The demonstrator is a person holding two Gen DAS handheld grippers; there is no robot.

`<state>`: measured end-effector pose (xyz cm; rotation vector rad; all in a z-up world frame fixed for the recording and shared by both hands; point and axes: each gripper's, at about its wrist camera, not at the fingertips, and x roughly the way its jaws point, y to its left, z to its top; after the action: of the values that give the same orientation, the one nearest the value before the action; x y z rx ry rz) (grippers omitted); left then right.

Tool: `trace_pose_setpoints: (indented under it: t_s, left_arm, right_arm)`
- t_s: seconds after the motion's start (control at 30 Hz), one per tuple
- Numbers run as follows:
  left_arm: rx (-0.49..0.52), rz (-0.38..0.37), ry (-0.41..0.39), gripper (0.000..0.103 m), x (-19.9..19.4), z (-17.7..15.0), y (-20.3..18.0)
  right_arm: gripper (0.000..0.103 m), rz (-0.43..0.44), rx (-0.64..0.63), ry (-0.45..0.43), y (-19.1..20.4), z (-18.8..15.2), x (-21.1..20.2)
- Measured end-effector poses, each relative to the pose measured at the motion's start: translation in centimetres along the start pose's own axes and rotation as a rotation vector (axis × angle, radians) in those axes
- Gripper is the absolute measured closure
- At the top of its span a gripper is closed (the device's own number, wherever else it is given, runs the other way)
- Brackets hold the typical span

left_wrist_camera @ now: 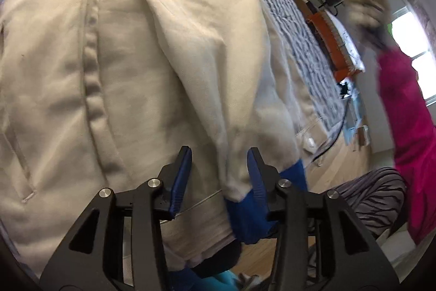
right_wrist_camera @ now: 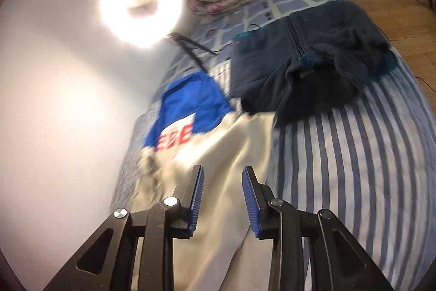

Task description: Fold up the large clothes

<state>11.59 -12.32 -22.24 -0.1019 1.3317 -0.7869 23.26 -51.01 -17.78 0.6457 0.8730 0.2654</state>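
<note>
Cream jacket lies flat on the striped bedspread, long axis running straight away from my left gripper. Left jaws stand part open, gripping nothing; the sleeve with its blue cuff lies folded diagonally across the body, cuff end beside the right-hand pad. Right gripper also part open and empty, above the jacket's far end, near the blue collar panel. A dark fleece lies just beyond the jacket's top edge, limiting room there. The bed's near edge is close under the left gripper; I judge the next fold should go lengthwise.
</note>
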Motion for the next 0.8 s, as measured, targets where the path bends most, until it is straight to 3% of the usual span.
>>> trace_pose_setpoints:
  t_s: [0.17, 0.33, 0.43, 0.67, 0.8]
  left_arm:
    - [-0.084, -0.018, -0.024, 0.061, -0.2, 0.0, 1.3]
    - [-0.094, -0.045, -0.036, 0.064, 0.1, 0.8, 1.3]
    - [-0.084, -0.011, -0.020, 0.091, 1.0, 1.1, 1.5]
    - [-0.091, 0.021, -0.026, 0.095, 1.9, 0.7, 1.7]
    - [-0.066, 0.046, -0.039, 0.095, 2.0, 0.5, 1.2]
  right_arm:
    - [0.071, -0.012, -0.049, 0.043, 2.1, -7.4, -5.8]
    - [0.068, 0.001, -0.060, 0.122, 2.8, -14.3, -7.9]
    - [0.062, 0.003, -0.056, 0.184, 2.7, -17.3, -6.8]
    - [0.060, 0.005, -0.005, 0.396, 1.1, -23.3, -0.6]
    - [0.059, 0.038, 0.013, 0.427, 1.0, -24.4, 1.0]
